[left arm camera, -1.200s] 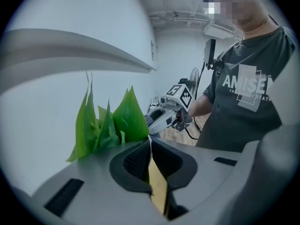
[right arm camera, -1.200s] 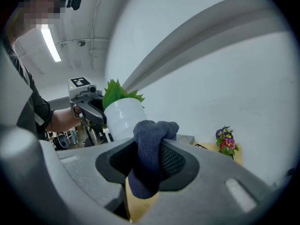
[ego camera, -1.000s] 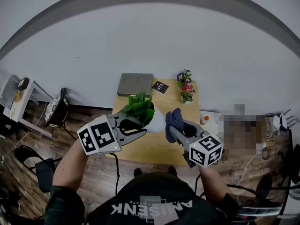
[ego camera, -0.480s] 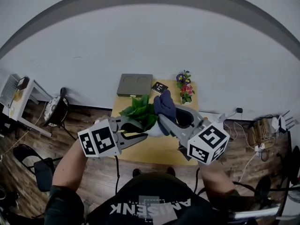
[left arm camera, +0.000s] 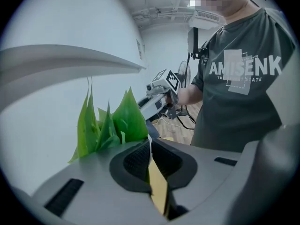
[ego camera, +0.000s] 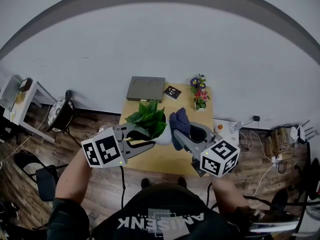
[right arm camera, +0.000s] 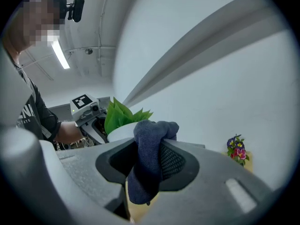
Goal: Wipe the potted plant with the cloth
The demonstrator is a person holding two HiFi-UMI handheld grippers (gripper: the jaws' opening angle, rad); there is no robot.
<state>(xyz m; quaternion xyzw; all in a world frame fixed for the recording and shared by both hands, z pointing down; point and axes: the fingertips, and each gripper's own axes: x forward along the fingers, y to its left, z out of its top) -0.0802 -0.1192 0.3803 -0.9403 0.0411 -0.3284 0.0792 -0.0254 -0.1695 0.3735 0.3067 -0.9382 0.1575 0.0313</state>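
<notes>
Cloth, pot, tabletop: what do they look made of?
Cloth: dark blue-grey textile, matte, probably knit or terry; it has a fuzzy nap and soft folds where it bunches.
Pot: white and smooth with an even surface; glazed ceramic or plastic, can't tell which.
Tabletop: pale yellow-tan, flat, low sheen; looks like wood or wood-look laminate, but the grain is too small to confirm.

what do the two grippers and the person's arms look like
Both the left gripper and right gripper are grey plastic with black textured pads inside the jaws. Each carries a white cube with black square markers. A black cable hangs from the left one. The person wears a dark short-sleeved T-shirt with pale lettering.
</notes>
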